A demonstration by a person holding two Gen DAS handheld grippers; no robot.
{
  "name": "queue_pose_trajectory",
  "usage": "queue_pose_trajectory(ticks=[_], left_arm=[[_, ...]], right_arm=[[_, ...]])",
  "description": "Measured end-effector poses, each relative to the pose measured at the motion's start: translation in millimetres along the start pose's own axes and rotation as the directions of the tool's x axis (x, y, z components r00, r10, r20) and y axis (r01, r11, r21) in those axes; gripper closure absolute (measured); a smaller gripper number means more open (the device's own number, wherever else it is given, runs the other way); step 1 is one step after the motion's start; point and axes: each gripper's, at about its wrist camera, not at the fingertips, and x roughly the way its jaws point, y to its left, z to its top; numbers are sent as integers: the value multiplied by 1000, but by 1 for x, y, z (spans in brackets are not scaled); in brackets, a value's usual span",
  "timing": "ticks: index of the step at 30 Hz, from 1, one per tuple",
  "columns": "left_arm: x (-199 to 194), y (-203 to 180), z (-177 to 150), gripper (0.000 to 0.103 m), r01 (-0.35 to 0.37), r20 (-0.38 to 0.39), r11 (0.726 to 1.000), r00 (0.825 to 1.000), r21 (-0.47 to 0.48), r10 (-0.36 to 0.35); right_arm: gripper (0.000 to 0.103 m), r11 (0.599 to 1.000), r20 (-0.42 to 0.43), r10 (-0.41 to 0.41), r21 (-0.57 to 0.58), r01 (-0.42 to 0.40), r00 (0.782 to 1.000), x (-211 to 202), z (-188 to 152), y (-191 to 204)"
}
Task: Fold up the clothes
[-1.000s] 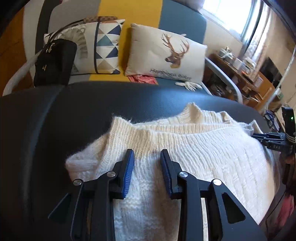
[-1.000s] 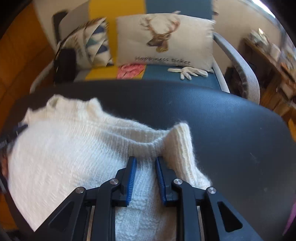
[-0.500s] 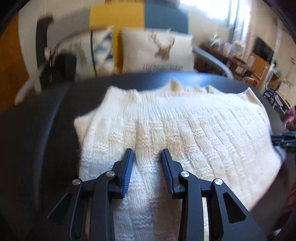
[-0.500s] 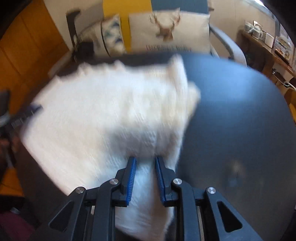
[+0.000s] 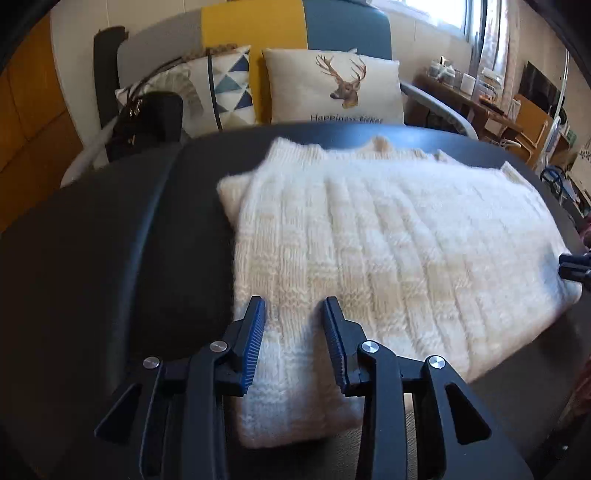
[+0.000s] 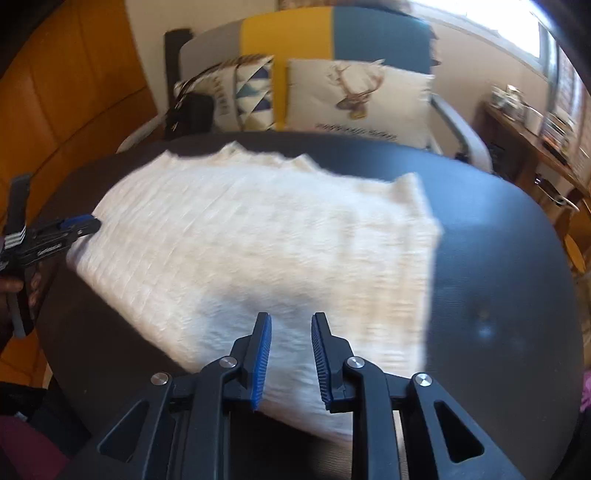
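- The left claw (image 5: 293,332) sits lowest in the left wrist view, angled down, with the near left edge of a cream knitted sweater (image 5: 388,251) running between its blue pads.
- A narrow gap shows between each pad and the knit, so the pictures do not settle whether this claw is clenched on the fabric or only straddling it.
- The right claw (image 6: 291,345) is narrower. Its pads close in on the near edge of the sweater (image 6: 258,240), and the cloth runs down between them and under the claw, so it appears to be grasping the sweater.
- The sweater lies spread flat across the dark round worktop (image 5: 110,240), ribbed face up. Its far edge is bumpy, and a thicker folded layer sticks out at the far left corner.
- In the right wrist view the sweater is smeared by blur, so its knit detail cannot be read there.
- From the right wrist view the left claw (image 6: 79,225) shows at the sweater's left edge, with a hand (image 6: 14,291) on its grip.
- From the left wrist view the right claw's tip (image 5: 576,264) shows at the sweater's right edge.
- Beyond the worktop stands a sofa (image 5: 255,26) in grey, yellow and teal panels.
- On it are a deer-print cushion (image 5: 332,88), a triangle-pattern cushion (image 5: 221,88) and a black handbag (image 5: 147,122).
- Far right, under a bright window, is a cluttered wooden shelf (image 5: 461,96).
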Motion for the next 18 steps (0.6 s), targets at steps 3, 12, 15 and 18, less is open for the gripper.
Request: queue_pose_trajectory(ticks=[3, 12, 15, 18], left_arm=[[-11, 6, -8, 66, -8, 23, 1000, 1000, -5, 8], [-58, -25, -21, 66, 239, 129, 970, 962, 35, -242], [-19, -44, -27, 66, 196, 1, 979, 980, 53, -197], [-9, -35, -36, 65, 229, 11, 974, 973, 0, -229]], right_arm=[[81, 999, -13, -32, 5, 32, 999, 10, -11, 2], [80, 981, 92, 134, -150, -120, 987, -16, 28, 111], [80, 974, 22, 114, -197, -108, 993, 12, 29, 137], [80, 976, -6, 91, -197, -90, 996, 37, 13, 134]])
